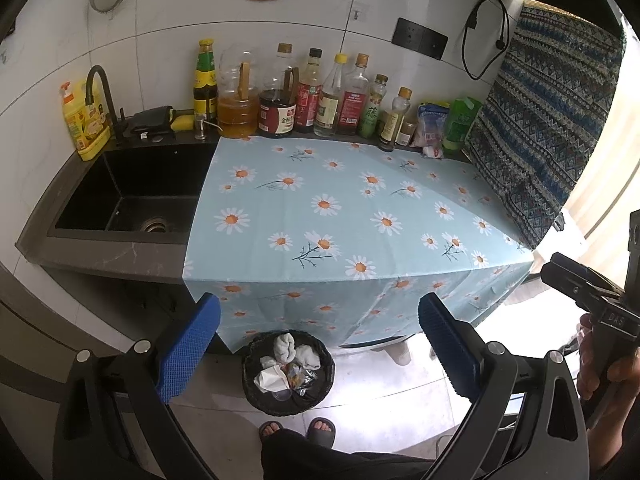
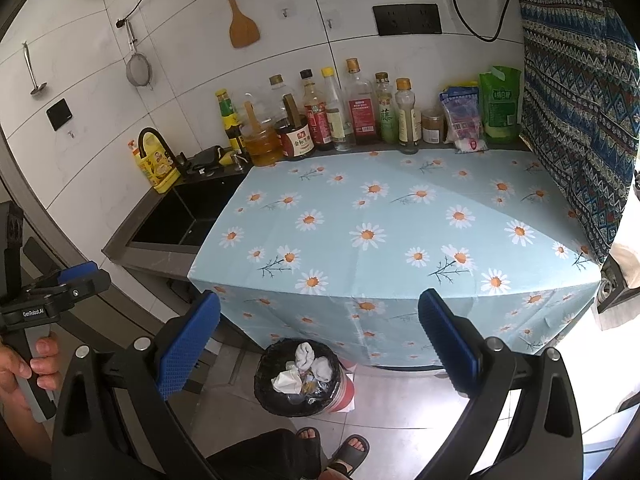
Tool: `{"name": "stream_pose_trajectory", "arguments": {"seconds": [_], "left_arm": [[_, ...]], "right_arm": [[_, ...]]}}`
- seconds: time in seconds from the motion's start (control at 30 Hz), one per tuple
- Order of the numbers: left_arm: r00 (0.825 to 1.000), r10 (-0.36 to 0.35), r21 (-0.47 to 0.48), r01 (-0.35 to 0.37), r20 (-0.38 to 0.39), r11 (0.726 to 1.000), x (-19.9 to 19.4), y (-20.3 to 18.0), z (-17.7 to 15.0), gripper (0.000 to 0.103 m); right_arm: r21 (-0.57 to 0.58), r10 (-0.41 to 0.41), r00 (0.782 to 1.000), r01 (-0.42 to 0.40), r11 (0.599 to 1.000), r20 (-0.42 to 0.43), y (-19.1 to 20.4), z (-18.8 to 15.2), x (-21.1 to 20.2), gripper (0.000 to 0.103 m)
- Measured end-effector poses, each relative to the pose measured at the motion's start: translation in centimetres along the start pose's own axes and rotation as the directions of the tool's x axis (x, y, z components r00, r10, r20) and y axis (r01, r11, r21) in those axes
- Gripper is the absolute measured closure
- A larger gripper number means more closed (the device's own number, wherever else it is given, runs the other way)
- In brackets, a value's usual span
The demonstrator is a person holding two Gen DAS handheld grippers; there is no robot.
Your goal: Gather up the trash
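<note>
step: trash looks all in the bin | left gripper and right gripper: wide open, empty | next: check the cloth for leftovers

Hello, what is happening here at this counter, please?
A person stands at a kitchen counter, holding a gripper in each hand. The left gripper and right gripper are both open and empty, raised above the bin on the floor. The bin already holds crumpled paper, rolled cloth and wrappers. The daisy cloth on the counter has no loose trash on it; only bottles and packets stand along the wall.
</note>
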State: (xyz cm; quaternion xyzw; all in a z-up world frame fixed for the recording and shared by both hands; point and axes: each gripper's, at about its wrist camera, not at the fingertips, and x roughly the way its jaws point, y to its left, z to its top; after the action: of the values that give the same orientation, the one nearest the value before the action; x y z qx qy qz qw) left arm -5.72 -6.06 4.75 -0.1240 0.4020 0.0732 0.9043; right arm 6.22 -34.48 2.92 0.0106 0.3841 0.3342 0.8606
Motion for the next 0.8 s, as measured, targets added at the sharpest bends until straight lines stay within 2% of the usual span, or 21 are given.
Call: {"name": "stream_pose_trajectory", "arguments": {"seconds": [0.8], "left_arm": [[1.0, -0.013, 0.035, 0.013, -0.018, 0.999, 0.9, -1.1, 0.2, 0.007]], "right_arm": [[0.004, -0.001, 1.0, 0.001, 1.0, -0.008, -0.4, -0.5, 0.2, 0.005]]}}
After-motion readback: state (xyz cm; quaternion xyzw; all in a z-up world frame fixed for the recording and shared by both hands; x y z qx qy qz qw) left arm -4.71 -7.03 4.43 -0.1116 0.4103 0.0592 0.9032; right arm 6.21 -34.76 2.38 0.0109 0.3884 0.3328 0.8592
